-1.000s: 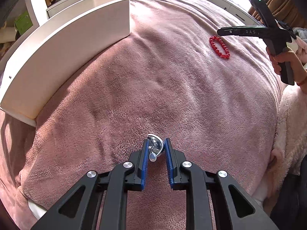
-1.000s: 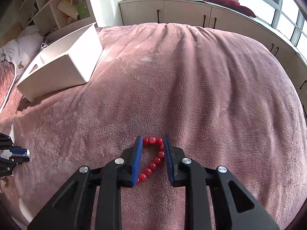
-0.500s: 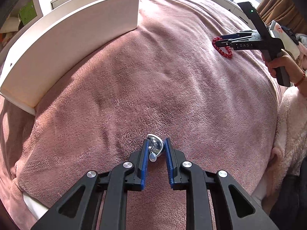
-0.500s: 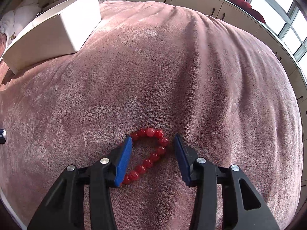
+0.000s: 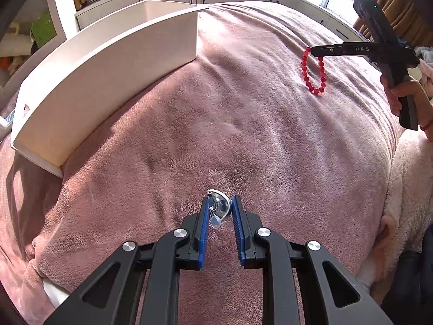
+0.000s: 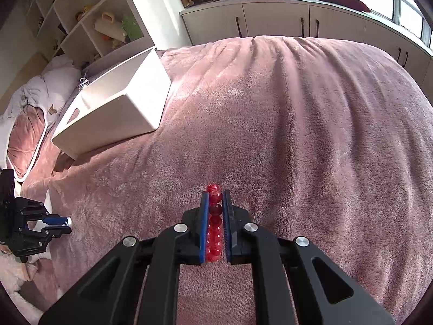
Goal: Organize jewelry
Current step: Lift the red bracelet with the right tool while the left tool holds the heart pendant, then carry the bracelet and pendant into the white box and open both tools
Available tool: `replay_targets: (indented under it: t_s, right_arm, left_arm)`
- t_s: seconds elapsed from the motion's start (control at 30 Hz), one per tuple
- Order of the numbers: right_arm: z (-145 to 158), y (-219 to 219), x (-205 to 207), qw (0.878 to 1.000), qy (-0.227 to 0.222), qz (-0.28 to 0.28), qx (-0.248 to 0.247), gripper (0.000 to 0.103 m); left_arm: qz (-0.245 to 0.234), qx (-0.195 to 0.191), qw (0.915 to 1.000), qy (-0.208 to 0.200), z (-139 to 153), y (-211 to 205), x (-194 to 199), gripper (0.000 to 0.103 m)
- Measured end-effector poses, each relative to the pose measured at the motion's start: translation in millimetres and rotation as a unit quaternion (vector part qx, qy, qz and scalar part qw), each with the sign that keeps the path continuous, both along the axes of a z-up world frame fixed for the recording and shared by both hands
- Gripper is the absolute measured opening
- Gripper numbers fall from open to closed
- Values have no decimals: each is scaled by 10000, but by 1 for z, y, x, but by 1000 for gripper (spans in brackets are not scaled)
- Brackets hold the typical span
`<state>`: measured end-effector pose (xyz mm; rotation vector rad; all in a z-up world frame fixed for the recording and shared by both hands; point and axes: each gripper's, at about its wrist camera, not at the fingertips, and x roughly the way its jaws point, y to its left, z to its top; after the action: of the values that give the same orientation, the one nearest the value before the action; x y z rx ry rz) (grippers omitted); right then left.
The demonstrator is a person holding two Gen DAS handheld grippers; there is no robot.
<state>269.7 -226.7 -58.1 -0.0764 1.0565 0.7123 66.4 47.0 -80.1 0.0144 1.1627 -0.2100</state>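
My left gripper (image 5: 219, 203) is shut on a silver earring (image 5: 219, 206) with a clear drop, held just above the pink blanket. My right gripper (image 6: 215, 195) is shut on a red bead bracelet (image 6: 215, 208), squeezed flat between the blue pads. In the left wrist view the right gripper (image 5: 314, 51) holds the bracelet (image 5: 314, 81) lifted, its loop hanging down over the blanket at the upper right. The left gripper (image 6: 66, 220) shows at the left edge of the right wrist view. A white open box (image 5: 108, 62) lies on the bed to the left, also in the right wrist view (image 6: 119, 113).
The pink fleece blanket (image 5: 216, 113) covers the whole bed. White cabinets (image 6: 297, 21) and windows run along the far side. A shelf unit (image 6: 89, 21) and pillows (image 6: 27, 132) stand at the left. A fluffy pale cover (image 5: 411, 189) lies at the bed's right edge.
My right gripper closed on the red bracelet and lifted it off the blanket, so it now hangs. My left gripper kept hold of the earring and shifted closer to the white box.
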Motion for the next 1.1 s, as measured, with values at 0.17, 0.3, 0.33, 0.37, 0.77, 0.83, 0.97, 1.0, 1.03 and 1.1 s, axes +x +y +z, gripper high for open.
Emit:
replay_targets:
  t_s: [0.17, 0.3, 0.33, 0.37, 0.77, 0.83, 0.97, 1.0, 1.03, 1.1]
  right_arm:
    - [24, 15, -2, 9995, -86, 103, 292, 10]
    - [36, 31, 0, 9988, -116, 204, 435, 10]
    - [40, 36, -1, 9985, -109, 235, 484, 10]
    - [43, 41, -1, 9982, -109, 276, 522, 10]
    - [107, 142, 4, 9901, -735, 982, 685, 10]
    - [118, 161, 4, 9880, -887, 1073, 670, 10]
    - [130, 193, 5, 9843, -1112, 1232, 601, 10]
    - [131, 200, 6, 9838, -1140, 1261, 574, 10]
    - [131, 206, 8, 9835, -1150, 1280, 554, 10]
    - [127, 220, 14, 9842, -1057, 1316, 530, 10]
  left_arm:
    - [132, -13, 9995, -281, 19, 11, 8, 22]
    - [257, 2, 9984, -505, 36, 22, 18, 22]
    - [290, 10, 9979, -577, 40, 25, 21, 22]
    - [324, 27, 9973, -662, 45, 28, 24, 22]
    - [1118, 81, 9816, -1547, 120, 89, 80, 22]
    - [1323, 104, 9790, -1545, 126, 101, 92, 22]
    - [1769, 55, 9733, -1459, 127, 127, 108, 22]
    - [1847, 50, 9730, -1386, 125, 132, 113, 22]
    - [1901, 48, 9729, -1313, 122, 137, 117, 22]
    - [1956, 170, 9734, -1182, 115, 144, 126, 22]
